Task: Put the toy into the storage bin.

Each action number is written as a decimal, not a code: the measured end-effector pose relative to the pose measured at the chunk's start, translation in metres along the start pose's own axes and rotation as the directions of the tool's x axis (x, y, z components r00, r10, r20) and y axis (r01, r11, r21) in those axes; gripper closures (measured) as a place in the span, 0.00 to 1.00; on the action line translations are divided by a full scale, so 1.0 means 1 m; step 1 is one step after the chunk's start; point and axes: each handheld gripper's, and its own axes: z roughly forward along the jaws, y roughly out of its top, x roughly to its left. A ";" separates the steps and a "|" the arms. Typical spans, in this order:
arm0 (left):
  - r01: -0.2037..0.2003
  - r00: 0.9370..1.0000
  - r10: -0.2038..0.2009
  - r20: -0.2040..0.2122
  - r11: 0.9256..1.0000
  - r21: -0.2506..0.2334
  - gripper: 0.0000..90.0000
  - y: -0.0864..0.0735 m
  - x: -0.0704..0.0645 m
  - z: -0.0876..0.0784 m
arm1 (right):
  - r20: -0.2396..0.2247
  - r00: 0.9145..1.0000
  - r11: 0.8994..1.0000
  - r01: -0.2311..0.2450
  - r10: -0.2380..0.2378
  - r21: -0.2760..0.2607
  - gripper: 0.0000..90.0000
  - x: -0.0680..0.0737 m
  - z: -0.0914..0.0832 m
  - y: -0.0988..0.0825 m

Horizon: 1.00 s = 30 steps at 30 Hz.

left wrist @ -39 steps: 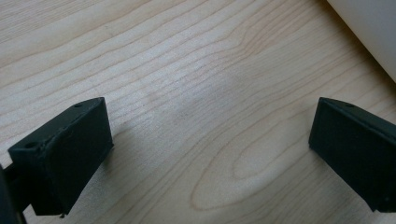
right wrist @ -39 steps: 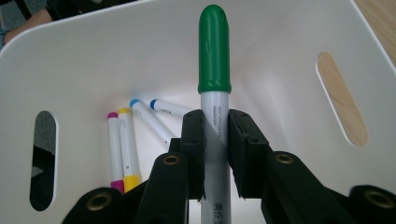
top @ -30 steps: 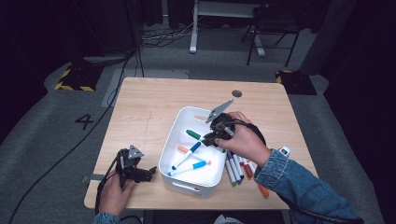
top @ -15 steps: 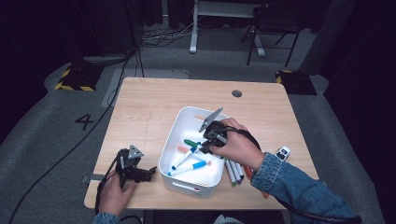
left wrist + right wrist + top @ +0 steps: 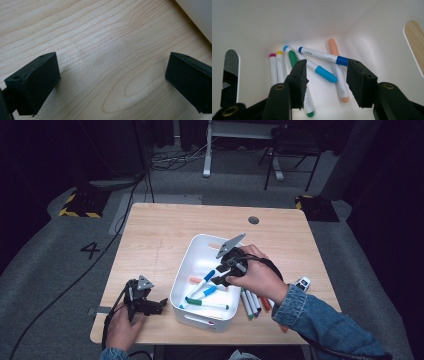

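A white bin [image 5: 183, 270] sits on the wooden table [image 5: 160, 235] and holds several markers. My right gripper [image 5: 220, 278] reaches down into it from the right. In the right gripper view the right gripper [image 5: 325, 80] has just been opening, with nothing pressed between its pads. Below it on the bin floor lie a dark-blue-capped marker [image 5: 322, 56], a light-blue-capped one [image 5: 322, 71], an orange one [image 5: 334, 52] and a green one [image 5: 292, 58]. My left gripper [image 5: 157, 306] rests open on the table left of the bin, jaws wide over bare wood [image 5: 110, 80].
Several more markers [image 5: 252, 302] lie on the table just right of the bin, under the right wrist. A small white object [image 5: 302, 282] sits near the table's right edge. The bin's corner [image 5: 197, 15] shows close beside the left gripper.
The right hand has shifted slightly toward the near side over the bin and its jaws have parted. The green marker seen at its tips now lies on the bin floor. The left gripper has not moved.
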 end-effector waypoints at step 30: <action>-0.001 1.000 0.001 0.003 1.000 0.001 0.00 0.000 0.000 0.000 | 0.072 0.983 0.985 -0.164 0.168 -0.053 0.59 -0.019 -0.079 -0.077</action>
